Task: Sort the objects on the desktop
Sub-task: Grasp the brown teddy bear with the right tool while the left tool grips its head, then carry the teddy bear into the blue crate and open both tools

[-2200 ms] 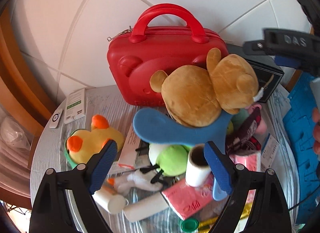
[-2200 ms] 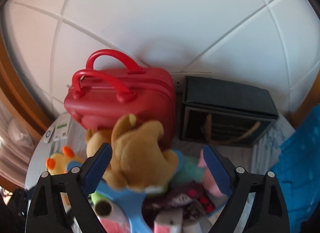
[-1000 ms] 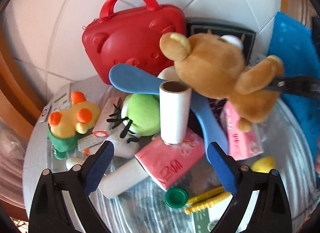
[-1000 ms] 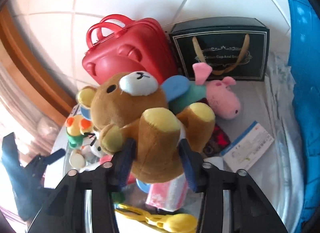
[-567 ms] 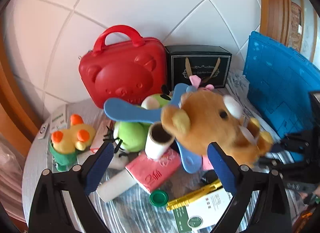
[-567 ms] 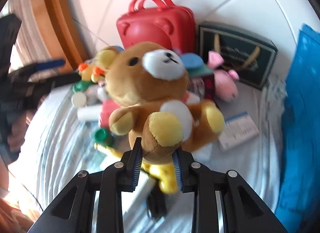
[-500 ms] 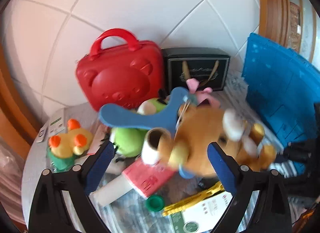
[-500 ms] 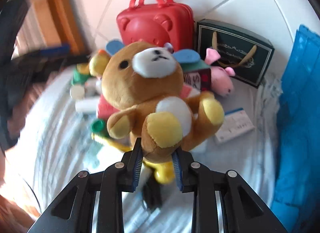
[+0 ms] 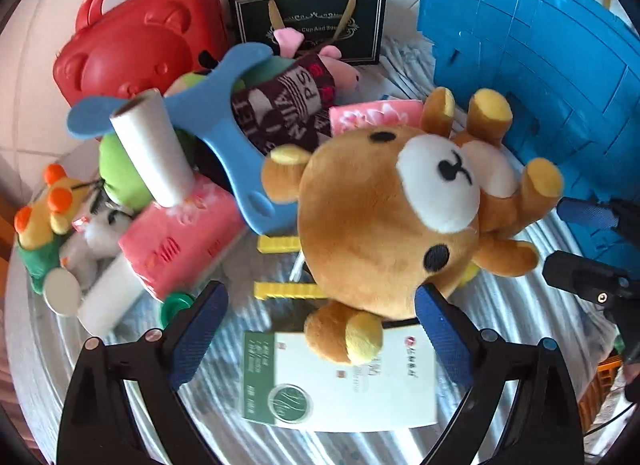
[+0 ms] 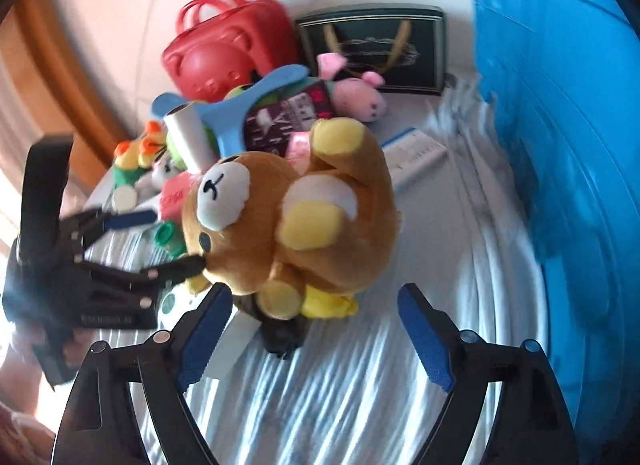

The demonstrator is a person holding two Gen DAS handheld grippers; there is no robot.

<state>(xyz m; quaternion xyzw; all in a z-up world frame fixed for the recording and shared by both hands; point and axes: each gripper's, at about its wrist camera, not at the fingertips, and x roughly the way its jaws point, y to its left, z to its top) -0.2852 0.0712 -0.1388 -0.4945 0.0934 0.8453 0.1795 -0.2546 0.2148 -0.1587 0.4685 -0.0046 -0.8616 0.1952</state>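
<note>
White wall tiles rise behind the bench (image 9: pixel 224 417), whose striped cloth is blurred in both views. Our left gripper (image 9: pixel 320 329) has its fingers spread wide; the brown bear (image 9: pixel 384 225) lies on its back just ahead of them, its head nearest us, and whether the right pad touches its head we cannot tell. Our right gripper (image 10: pixel 314 329) is opening, fingers well apart, the bear (image 10: pixel 296 225) lying free beyond the tips. At three o'clock stands the blue crate (image 9: pixel 540 57), cut off by the frame. A yellow clip (image 9: pixel 280 265) and a white-and-green leaflet (image 9: pixel 336 381) are half hidden under the bear. At ten o'clock a heap holds a white roll (image 9: pixel 152 149), pink tissue pack (image 9: pixel 184 233) and blue flat toy (image 9: pixel 224 117), largely overlapping. Behind, at twelve, are the red case (image 9: pixel 132 45) and black box (image 9: pixel 308 21). The left gripper seen from the right wrist (image 10: pixel 132 249) is smeared.
</note>
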